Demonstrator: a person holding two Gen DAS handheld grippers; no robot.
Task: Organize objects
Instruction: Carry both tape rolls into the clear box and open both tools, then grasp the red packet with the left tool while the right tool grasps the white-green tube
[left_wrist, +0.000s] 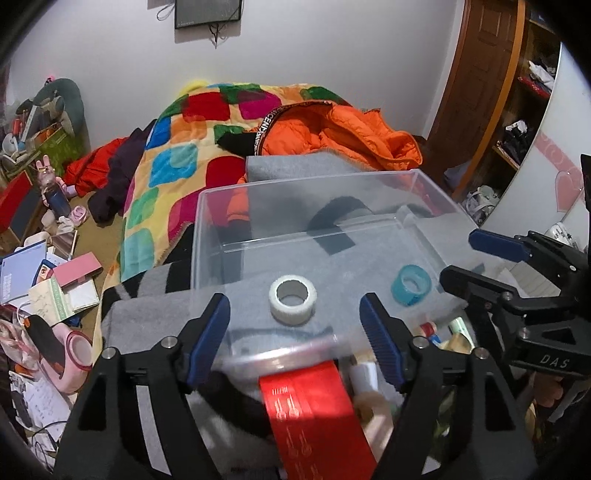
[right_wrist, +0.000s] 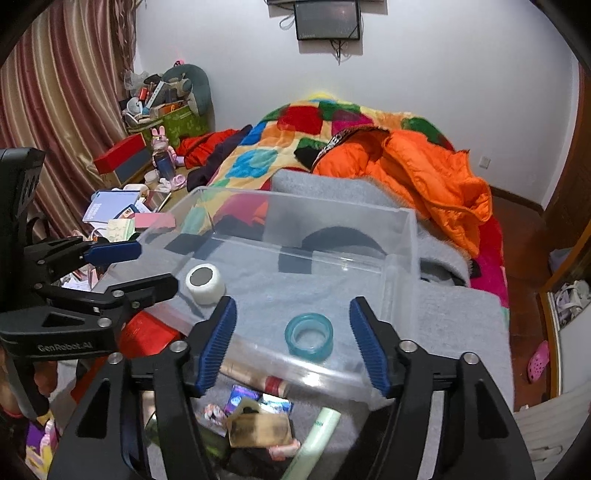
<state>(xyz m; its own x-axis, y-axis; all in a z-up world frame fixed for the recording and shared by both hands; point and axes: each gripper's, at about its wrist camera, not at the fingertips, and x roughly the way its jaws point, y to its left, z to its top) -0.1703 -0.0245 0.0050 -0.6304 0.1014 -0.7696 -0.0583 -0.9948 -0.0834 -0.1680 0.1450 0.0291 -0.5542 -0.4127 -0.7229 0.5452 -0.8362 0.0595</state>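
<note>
Both tongs, left (left_wrist: 293, 339) and right (right_wrist: 293, 341), stand apart, holding nothing. We see 2 rolls, white (left_wrist: 293, 300) and teal (right_wrist: 309, 336), lying flat in the clear bin (left_wrist: 424, 184). We should withdraw straight back, probably clearing its near wall, before reaching for more clutter.

Ahead of your claws you have one clear plastic box (left_wrist: 436, 195), holding two tape rolls: one white roll (left_wrist: 292, 301) and one teal roll (right_wrist: 308, 337).
</note>
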